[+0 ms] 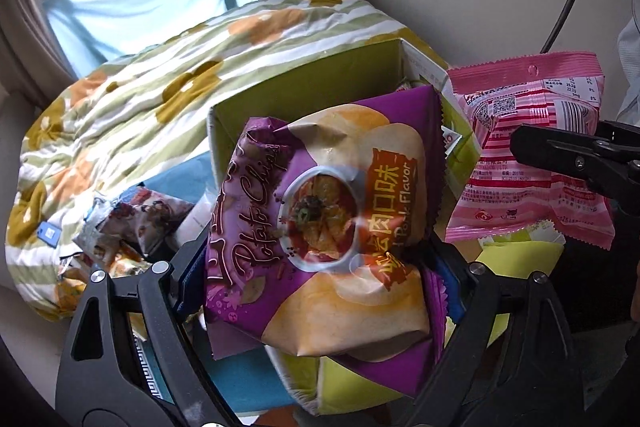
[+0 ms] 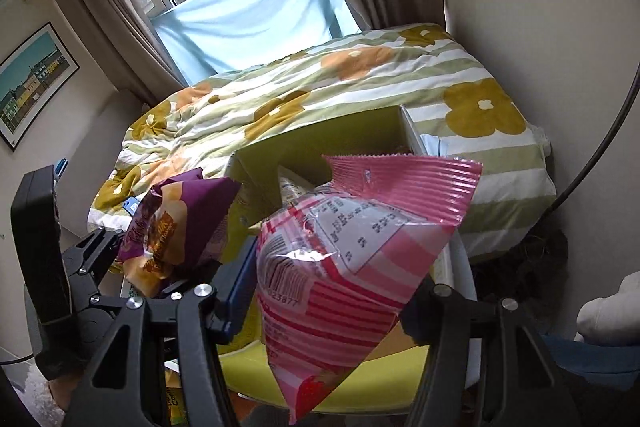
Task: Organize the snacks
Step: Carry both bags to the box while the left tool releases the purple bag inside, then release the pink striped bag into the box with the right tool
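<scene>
Bed behind green box | left tool clamps purple chip bag | right tool clamps pink packet (slippery foil) | risk: either bag slips, missing box.

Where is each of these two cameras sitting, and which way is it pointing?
Left wrist: on the left hand-held gripper, looking down along its fingers at the purple chips bag it holds.
Right wrist: on the right hand-held gripper, looking down at its pink packet.
Shared: both bags, green box, flowered quilt, window.
</scene>
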### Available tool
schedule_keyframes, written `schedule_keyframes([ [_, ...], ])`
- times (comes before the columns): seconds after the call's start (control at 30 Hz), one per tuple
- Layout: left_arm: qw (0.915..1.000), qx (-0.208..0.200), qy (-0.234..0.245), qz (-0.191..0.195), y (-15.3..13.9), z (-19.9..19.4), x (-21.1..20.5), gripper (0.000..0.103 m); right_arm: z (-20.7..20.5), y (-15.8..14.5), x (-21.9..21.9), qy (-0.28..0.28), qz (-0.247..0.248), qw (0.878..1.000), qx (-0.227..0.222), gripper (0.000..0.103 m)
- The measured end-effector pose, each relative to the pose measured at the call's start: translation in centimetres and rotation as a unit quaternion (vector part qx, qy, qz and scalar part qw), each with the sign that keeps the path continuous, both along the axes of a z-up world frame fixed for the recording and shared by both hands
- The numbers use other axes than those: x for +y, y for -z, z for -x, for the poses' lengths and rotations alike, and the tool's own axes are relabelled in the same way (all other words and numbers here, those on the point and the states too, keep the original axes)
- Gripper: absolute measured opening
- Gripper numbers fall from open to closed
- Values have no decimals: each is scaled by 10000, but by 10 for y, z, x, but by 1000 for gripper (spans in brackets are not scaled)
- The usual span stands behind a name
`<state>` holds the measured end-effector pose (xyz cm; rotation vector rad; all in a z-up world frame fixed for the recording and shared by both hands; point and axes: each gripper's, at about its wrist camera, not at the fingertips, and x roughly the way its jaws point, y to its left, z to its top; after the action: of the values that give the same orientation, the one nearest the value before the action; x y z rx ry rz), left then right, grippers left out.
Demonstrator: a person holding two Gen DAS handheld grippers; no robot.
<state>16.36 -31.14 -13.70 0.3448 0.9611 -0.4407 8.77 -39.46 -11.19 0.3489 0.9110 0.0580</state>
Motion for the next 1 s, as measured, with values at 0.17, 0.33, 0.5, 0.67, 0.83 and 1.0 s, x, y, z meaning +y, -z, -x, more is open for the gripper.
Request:
schedule_keyframes([
  [0.17, 9987, 166, -183, -445, 24, -9, -13, 101, 0, 11, -21, -86, -33, 9998, 172, 56],
  [0.33, 9993, 197, -181, -248, 19, -1, 3, 101, 0, 14, -33, -87, -70, 9997, 199, 56],
  [0.5, 9995, 174, -243, 94, 3, 11, 23, 101, 1, 16, -30, -152, 34, 9997, 190, 57],
  [0.67, 9992, 123, -359, 150, -5, 14, 37, 101, -2, 21, -25, -298, 64, 9992, 254, 58],
  [0.83, 9988, 82, -473, 67, -8, 15, 44, 101, -17, 35, -9, -602, 366, 9963, 500, 59],
  [1.0, 9985, 94, -529, -65, -5, 17, 48, 101, -28, 51, 5, -894, 687, 9908, 743, 69],
])
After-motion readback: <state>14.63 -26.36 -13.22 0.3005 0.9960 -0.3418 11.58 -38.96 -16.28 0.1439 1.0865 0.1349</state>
